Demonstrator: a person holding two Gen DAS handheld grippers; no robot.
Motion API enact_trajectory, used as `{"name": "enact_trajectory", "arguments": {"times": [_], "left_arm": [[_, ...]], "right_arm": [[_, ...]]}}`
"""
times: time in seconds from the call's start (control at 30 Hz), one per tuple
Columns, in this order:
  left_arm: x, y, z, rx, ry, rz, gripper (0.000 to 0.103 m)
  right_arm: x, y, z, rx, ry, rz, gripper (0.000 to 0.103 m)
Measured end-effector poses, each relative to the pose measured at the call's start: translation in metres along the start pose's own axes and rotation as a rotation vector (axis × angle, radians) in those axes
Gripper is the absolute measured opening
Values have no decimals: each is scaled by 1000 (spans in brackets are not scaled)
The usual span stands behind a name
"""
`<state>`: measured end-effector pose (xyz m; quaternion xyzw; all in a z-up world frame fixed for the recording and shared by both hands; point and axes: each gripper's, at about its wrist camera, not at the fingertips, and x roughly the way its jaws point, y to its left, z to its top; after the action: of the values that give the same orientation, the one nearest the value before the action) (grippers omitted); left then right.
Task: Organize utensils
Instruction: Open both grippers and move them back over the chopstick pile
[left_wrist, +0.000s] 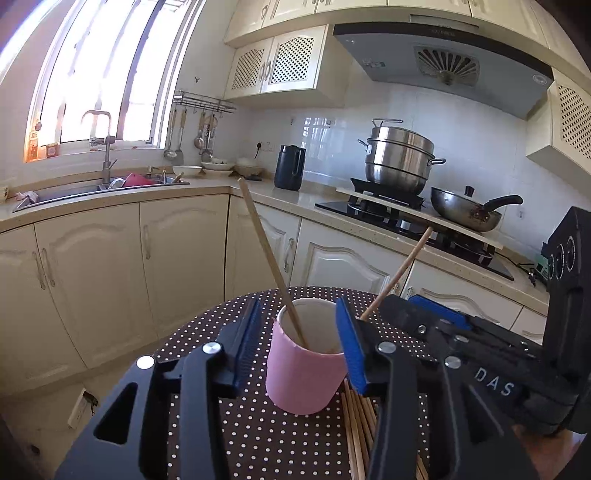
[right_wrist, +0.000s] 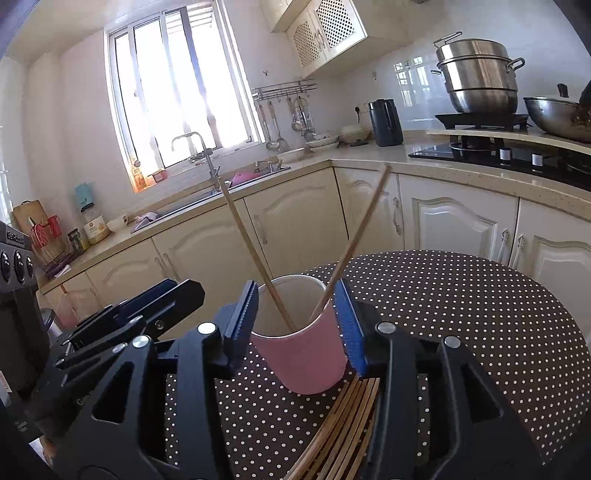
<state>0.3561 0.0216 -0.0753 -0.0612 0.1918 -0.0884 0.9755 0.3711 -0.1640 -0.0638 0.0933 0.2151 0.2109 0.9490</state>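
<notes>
On the dotted table (left_wrist: 258, 424), pink cup (left_wrist: 301, 376) holds two chopsticks (left_wrist: 271, 258).

White letters "DAS" stand on the black body of the right gripper (left_wrist: 417, 314), at about four o'clock in the left wrist view. Lettering on the range hood (left_wrist: 443, 59) at one o'clock is too small to read.

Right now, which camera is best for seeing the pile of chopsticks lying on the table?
The right wrist view: there the loose chopsticks fan out in front of the pink cup, between the right gripper's fingers. The left wrist view shows only a narrow strip of them, mostly hidden behind a finger of the left gripper.
</notes>
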Motion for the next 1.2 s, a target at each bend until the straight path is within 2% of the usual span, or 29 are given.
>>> {"name": "enact_trajectory", "arguments": {"times": [0.37,0.77,0.9,1.2], "left_arm": [[-37,3,-11,33,31,44,53],[-41,-13,-37,101,186,18,54],[-37,-18,-49,109,255,-18,57],[-27,-27,-72,127,368,-37,59]], "right_arm": [[-28,8,-13,11,26,-23,48],[-53,16,-38,-8,105,-42,50],[-57,14,-46,-14,137,-51,51],[-55,0,-67,-1,234,-62,51]]}}
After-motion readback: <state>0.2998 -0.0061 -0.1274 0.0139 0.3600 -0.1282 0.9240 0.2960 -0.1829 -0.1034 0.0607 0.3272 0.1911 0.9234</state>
